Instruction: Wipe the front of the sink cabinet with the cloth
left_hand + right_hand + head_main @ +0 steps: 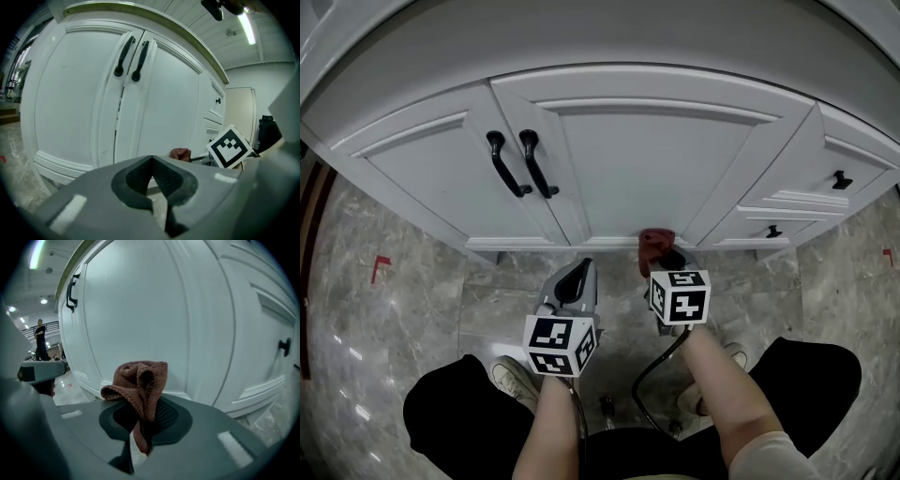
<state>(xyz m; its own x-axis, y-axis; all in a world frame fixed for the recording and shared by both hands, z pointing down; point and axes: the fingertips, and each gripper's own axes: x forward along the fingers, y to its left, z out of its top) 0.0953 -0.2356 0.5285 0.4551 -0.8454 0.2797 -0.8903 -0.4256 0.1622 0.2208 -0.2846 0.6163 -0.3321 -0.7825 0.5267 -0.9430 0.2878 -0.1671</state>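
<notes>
The white sink cabinet fills the top of the head view, with two doors and a pair of black handles. My right gripper is shut on a reddish-brown cloth, bunched above the jaws and held close to the bottom of the right door. The cloth sits near the cabinet's lower rail. My left gripper hangs a little back from the cabinet, jaws closed together and empty. In the left gripper view both doors and the cloth show ahead.
Drawers with small black knobs sit at the cabinet's right. A grey marble floor with a red mark lies below. A person's shoes and knees are at the bottom. A black cable trails from the right gripper.
</notes>
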